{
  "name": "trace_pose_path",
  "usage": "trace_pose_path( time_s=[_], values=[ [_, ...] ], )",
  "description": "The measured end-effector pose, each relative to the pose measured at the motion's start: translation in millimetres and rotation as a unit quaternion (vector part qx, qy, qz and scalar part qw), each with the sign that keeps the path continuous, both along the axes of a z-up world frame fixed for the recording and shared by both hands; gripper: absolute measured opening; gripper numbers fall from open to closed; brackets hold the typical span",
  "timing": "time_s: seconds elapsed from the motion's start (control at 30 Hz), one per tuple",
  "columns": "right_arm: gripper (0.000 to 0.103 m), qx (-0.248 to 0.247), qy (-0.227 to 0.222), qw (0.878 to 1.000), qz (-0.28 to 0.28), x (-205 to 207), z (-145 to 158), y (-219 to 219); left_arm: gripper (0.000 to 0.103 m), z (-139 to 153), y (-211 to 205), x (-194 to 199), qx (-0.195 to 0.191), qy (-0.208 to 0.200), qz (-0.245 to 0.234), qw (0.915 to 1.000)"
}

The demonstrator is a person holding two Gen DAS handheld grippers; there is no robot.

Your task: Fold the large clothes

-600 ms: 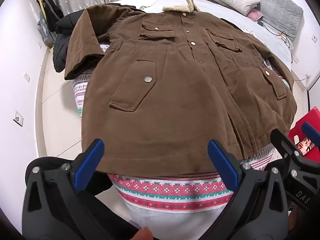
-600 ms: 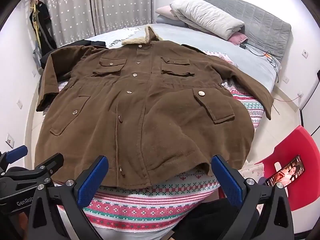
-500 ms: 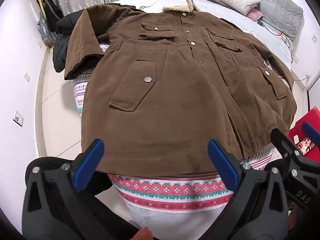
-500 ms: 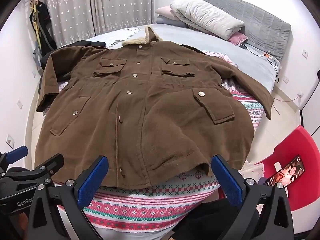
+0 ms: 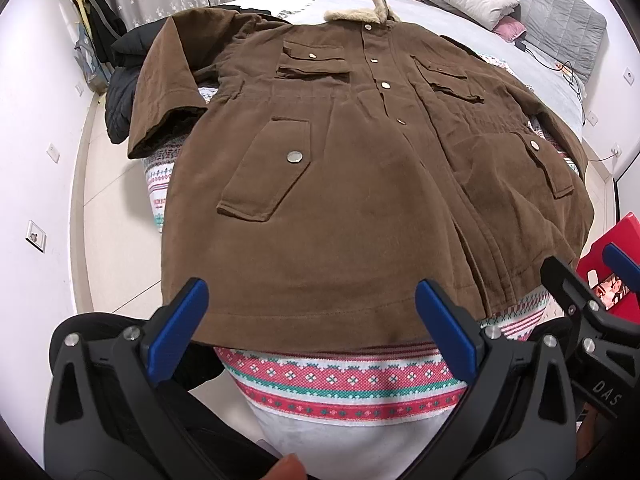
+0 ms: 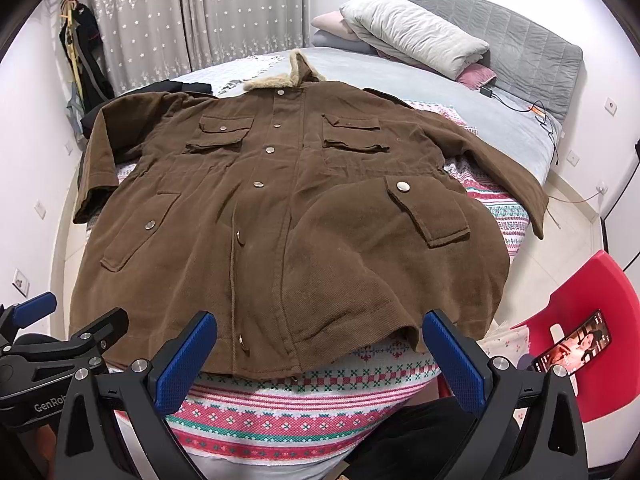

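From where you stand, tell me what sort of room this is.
A bedroom, most likely. A bed fills the room, with a pillow against a grey padded headboard, and curtains hang behind. A brown coat lies spread on the bed.

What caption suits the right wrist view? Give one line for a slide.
Open right gripper above the hem of a brown buttoned coat with fur collar, spread flat on a patterned knit blanket.

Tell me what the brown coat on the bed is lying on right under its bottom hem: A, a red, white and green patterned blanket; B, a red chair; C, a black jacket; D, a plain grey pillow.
A: the coat has its hem resting on the patterned blanket, whose red, white and green bands show just below it in both views.
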State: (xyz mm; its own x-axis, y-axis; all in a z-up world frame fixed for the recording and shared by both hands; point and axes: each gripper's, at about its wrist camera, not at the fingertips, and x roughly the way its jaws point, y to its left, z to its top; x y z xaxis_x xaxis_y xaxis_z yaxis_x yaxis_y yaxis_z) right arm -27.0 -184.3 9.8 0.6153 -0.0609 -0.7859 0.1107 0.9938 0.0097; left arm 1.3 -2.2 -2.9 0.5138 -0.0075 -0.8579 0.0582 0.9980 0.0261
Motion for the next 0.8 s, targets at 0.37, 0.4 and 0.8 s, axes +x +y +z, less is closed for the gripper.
trace_pose_path(
  time_s=[0.37,0.4,0.8],
  values=[
    [0.103,0.003,0.0,1.0,0.002,1.0,-1.0,0.2,0.103,-0.5,-0.3,0.5,0.001,0.002,0.0,1.0],
    [0.103,0.003,0.001,1.0,0.002,1.4,-1.5,0.3,0.103,-0.4,0.1,0.5,0.0,0.002,0.0,1.0],
    [0.103,0.003,0.003,1.0,0.003,2.3,-2.4,0.9,0.103,-2.9,1.1,-0.3,0.006,0.002,0.0,1.0]
  ],
)
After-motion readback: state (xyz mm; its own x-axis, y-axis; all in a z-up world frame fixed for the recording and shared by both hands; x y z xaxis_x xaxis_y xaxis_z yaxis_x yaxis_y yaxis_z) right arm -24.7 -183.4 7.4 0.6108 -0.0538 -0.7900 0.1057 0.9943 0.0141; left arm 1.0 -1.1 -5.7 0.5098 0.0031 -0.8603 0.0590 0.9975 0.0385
